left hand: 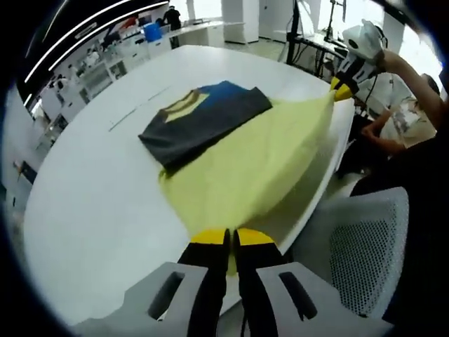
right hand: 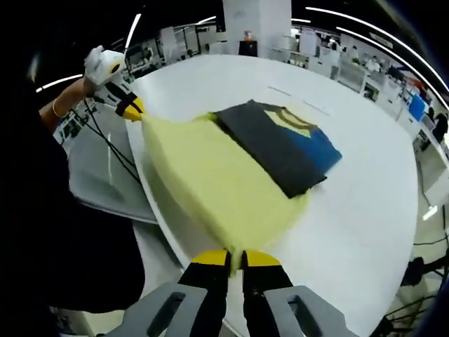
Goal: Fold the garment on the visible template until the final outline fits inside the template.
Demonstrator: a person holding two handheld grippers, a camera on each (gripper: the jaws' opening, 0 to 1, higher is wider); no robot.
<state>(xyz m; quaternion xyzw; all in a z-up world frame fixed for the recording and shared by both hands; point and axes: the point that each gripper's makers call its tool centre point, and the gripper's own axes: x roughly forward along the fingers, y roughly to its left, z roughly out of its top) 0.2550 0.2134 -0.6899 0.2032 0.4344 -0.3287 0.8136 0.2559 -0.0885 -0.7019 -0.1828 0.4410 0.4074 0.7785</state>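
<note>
We've got both tools, left tool (left hand: 231, 237) and right tool (right hand: 236, 258), clamped on the yellow garment's (left hand: 245, 165) near edge, folded dark part (left hand: 203, 119) straight ahead on the counter (left hand: 98, 203), so fold goes forward.

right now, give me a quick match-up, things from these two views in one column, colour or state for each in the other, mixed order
Things:
1. yellow part of the garment
2. dark part of the garment
3. table
4. chair

States:
A. white, bare beside the garment
B. lifted, stretched between the left gripper and the right gripper
C. lying flat on the table
D. grey mesh back, off the table's edge

Pairs: 1-B, 2-C, 3-A, 4-D
</note>
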